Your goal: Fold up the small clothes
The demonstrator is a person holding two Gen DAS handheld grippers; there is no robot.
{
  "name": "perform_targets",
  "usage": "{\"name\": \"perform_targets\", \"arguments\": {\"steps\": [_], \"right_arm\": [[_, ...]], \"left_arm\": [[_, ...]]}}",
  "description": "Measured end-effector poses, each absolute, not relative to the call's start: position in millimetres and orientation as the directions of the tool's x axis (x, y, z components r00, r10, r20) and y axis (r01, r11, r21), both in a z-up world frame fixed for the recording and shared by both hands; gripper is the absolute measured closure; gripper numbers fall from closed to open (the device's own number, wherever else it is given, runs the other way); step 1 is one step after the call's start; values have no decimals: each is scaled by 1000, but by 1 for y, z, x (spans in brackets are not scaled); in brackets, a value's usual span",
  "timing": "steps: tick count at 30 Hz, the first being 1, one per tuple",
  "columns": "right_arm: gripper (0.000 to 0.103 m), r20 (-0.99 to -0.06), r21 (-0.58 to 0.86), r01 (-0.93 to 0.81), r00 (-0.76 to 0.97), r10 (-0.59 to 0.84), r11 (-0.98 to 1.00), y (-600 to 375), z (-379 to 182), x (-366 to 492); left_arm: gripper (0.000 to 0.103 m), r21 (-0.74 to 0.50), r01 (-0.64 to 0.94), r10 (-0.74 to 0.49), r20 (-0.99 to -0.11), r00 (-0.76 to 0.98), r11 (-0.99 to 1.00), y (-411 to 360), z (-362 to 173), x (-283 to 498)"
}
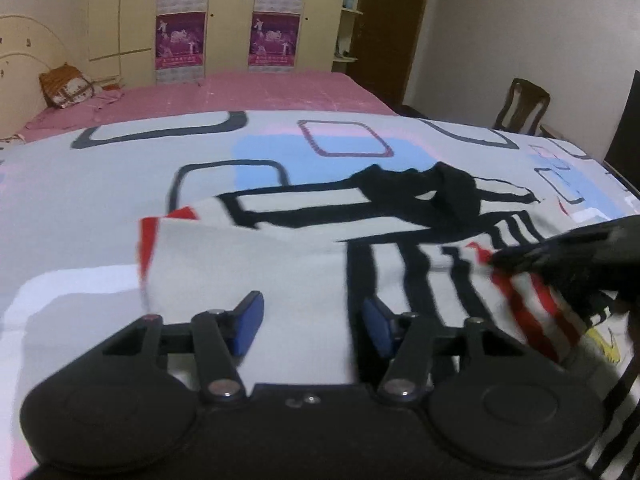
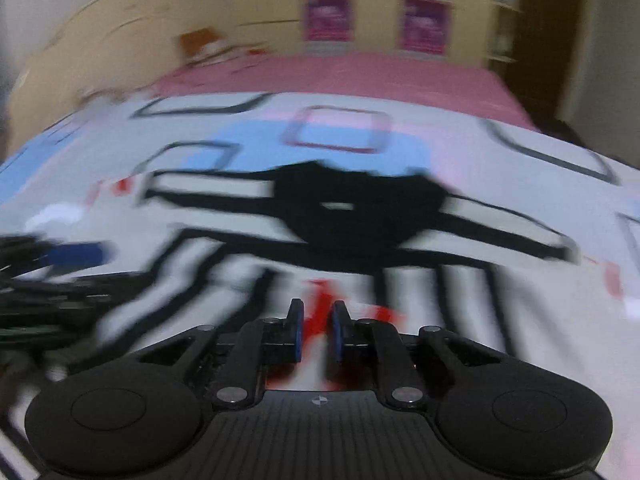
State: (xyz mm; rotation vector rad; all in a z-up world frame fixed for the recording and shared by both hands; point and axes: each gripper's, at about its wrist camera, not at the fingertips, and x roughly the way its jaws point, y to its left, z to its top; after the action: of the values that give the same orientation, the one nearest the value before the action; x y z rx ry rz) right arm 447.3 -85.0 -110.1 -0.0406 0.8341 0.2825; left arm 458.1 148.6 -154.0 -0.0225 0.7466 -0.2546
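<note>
A small white shirt (image 1: 280,256) with black stripes, red trim and a black collar (image 1: 440,188) lies on the bed. My left gripper (image 1: 312,320) is open just above the shirt's near part, with white cloth between its blue pads. My right gripper (image 2: 316,330) is nearly shut on the shirt's red-striped edge (image 2: 320,304); it also shows at the right of the left wrist view (image 1: 560,260), lifting that edge. The right wrist view is blurred by motion. The left gripper (image 2: 60,264) shows at its left edge.
The shirt lies on a white sheet (image 1: 120,184) with blue, pink and black rounded squares, spread over a pink bed (image 1: 260,92). A wardrobe with purple posters (image 1: 180,40) stands behind. A wooden chair (image 1: 520,104) stands at the right. An orange bag (image 1: 68,84) lies by the headboard.
</note>
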Motion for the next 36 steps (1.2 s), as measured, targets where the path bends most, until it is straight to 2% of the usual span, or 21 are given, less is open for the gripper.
{"name": "perform_targets", "arguments": {"steps": [1,2,3,5,9,12,14,18,22,26,28,30,34,36], "right_arm": [[91,-742,27,-205,652,158,978,-96,-112,447],[91,-746,45,-171,650,147,984,-109,-114,448],[91,-750,102,-165,635,185,981,-119,-115,450],[91,-753,108,-173,629,194,979,-122,-108,450],[91,-682,158,-243,674,284,957,-114,-81,424],[91,-708,197,-338,600,372,920,-94,-91,408],[91,-739,99,-376,592,321,921,-83,-108,400],[91,-734,39,-206,658,169,978,-125,-114,397],[91,-752,79,-208,630,195,975,-148,-116,405],[91,-731,107,-168,655,192,980,-156,-101,392],[91,-758,101,-162,626,181,982,-155,-109,390],[91,-755,71,-183,632,173,980,-151,-109,387],[91,-727,108,-173,658,196,979,-156,-97,378],[91,-753,66,-194,634,176,979,-154,-109,376]], "left_arm": [[50,-100,219,-228,-670,707,971,151,-154,456],[49,-92,223,-226,-671,706,970,152,-154,456],[49,-89,225,-225,-672,705,970,151,-154,458],[51,-79,210,-207,-679,704,974,145,-149,460],[51,-129,223,-254,-621,742,966,132,-127,437],[50,-98,276,-275,-627,729,956,108,-131,423],[48,-57,265,-234,-669,706,963,106,-145,418],[49,-52,218,-196,-673,714,974,144,-156,399],[49,1,237,-173,-681,712,972,139,-156,400],[50,-14,209,-163,-678,717,978,137,-149,398],[50,-19,220,-176,-669,722,975,136,-144,389],[49,2,229,-163,-696,699,973,133,-152,388],[49,9,222,-154,-692,706,975,134,-151,387],[48,14,225,-153,-692,706,974,133,-153,387]]}}
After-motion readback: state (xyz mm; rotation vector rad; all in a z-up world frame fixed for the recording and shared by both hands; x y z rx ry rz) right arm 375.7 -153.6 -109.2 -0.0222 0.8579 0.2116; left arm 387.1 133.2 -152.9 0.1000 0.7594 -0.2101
